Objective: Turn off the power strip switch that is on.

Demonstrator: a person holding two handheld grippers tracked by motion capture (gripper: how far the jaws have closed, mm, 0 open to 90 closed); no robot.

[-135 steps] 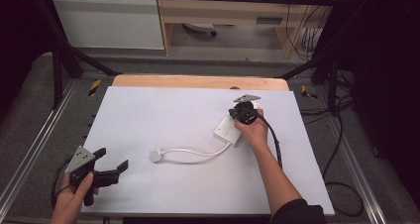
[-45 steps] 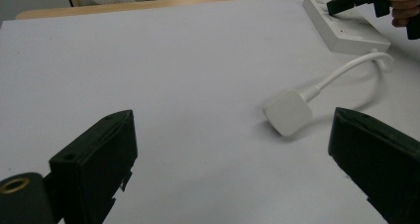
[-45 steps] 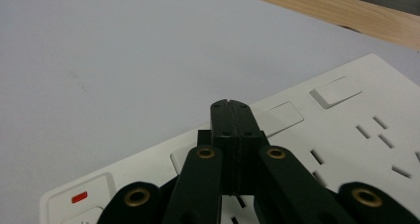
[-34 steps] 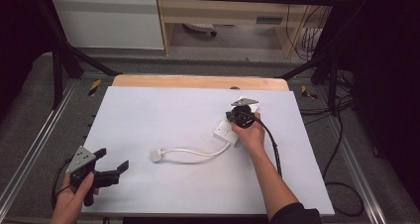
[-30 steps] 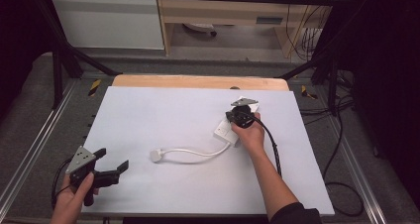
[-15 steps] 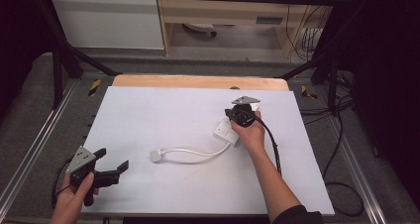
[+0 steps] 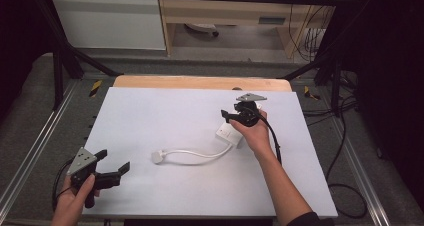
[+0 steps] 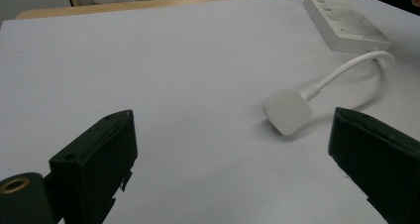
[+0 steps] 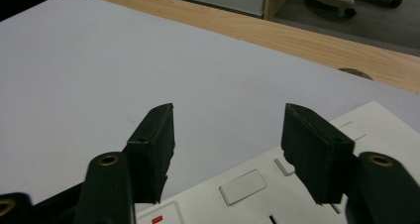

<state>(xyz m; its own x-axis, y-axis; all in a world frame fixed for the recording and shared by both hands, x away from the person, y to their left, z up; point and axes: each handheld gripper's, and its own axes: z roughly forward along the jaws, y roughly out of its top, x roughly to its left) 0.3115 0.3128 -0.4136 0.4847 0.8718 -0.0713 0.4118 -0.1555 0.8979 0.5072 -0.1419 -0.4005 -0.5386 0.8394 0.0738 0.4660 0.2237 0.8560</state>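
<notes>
A white power strip lies right of the table's middle, partly under the person's right hand. Its white cable curves left to a white plug lying flat on the table. My right gripper is over the strip's far end, open, with nothing between its jaws. In the right gripper view, the strip with its switches lies just below the gripper. My left gripper is near the front left corner, wide open and empty. In the left gripper view, the plug lies ahead between the jaws and the strip farther off.
A white sheet covers the table, with a wooden strip bare along the far edge. Black cables hang off the right side. Metal frame rails run beside the table.
My right gripper has shifted slightly away over the strip's far end. The left gripper, plug and cable have stayed put.
</notes>
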